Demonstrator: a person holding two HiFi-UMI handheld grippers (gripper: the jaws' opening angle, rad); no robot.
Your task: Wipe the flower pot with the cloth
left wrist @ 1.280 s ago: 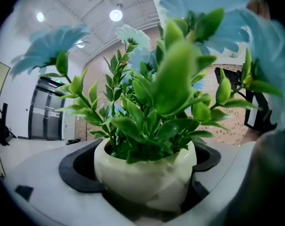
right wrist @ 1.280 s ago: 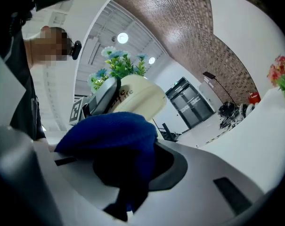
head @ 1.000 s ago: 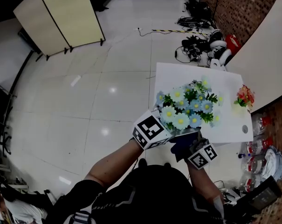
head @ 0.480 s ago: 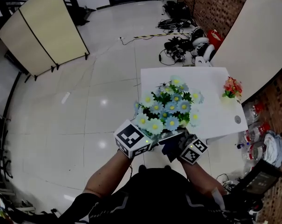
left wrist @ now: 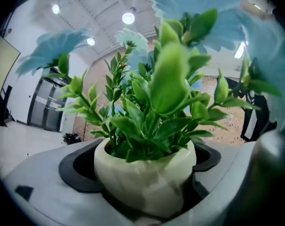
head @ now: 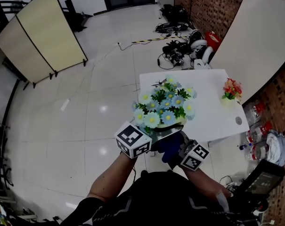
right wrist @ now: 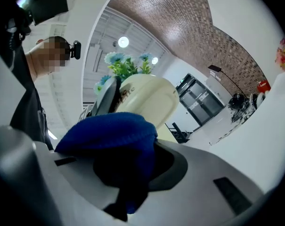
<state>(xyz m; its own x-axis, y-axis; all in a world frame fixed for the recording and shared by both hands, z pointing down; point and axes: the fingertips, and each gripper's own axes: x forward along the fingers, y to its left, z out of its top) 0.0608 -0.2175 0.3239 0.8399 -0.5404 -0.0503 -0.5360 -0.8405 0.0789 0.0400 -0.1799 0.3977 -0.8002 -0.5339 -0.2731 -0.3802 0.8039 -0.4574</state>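
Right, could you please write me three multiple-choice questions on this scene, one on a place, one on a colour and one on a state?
1. Where does the red flower bunch stand? A on the white table; B on the floor; C beside the folding screen.
2. What colour is the cloth? A red; B blue; C white.
3. What is the left gripper doing? A open, empty; B shut on the cloth; C shut on the flower pot.
1 A: it sits on the tabletop. 2 B: it shows blue in the right gripper. 3 C: both jaws press the flower pot's sides.
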